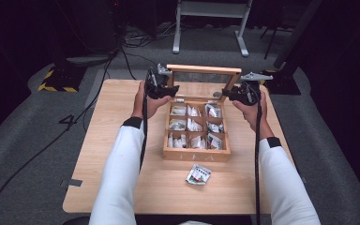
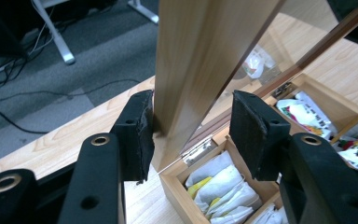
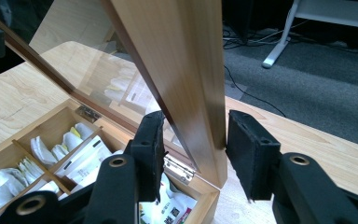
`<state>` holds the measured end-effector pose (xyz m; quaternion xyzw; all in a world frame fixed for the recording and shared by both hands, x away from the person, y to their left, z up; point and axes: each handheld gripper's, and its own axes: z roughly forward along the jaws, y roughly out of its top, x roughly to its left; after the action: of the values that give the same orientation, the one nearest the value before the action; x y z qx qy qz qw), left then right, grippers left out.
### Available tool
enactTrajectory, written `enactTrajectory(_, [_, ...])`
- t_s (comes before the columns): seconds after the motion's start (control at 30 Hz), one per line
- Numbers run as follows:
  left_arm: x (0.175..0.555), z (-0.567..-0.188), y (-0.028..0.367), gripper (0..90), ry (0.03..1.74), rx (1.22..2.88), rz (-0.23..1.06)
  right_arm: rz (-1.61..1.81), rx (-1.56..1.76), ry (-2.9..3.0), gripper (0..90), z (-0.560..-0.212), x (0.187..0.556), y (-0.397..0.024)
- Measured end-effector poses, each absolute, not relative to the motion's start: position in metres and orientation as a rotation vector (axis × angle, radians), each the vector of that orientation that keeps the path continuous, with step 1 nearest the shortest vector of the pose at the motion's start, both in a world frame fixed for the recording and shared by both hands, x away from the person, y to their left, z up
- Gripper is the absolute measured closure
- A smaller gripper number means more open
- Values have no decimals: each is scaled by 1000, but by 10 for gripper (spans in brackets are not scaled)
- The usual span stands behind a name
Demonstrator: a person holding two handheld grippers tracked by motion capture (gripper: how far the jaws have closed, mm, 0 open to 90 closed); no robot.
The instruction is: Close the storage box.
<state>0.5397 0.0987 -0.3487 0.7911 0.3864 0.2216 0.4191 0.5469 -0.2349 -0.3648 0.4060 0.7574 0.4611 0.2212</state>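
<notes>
While the wooden box (image 1: 196, 151) sat mid-table with its glass lid (image 1: 203, 70) upright at the far side, you had the left gripper (image 2: 193, 133) astride the lid's left frame post, jaws spread, the outer pad touching wood and the inner one clear. Your right gripper (image 3: 195, 151) straddled the right post, jaws parted; contact there looked slight, hard to confirm. Packets (image 1: 193, 125) filled the compartments. One loose packet (image 1: 198, 175) lay on the table (image 1: 103, 154) just near of the box.
</notes>
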Motion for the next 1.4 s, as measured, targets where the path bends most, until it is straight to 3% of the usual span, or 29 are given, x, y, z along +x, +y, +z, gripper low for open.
enactTrajectory(1.4, [489, -337, 112, 499, 805, 2021, 540, 1297, 954, 2131, 551, -355, 496, -243])
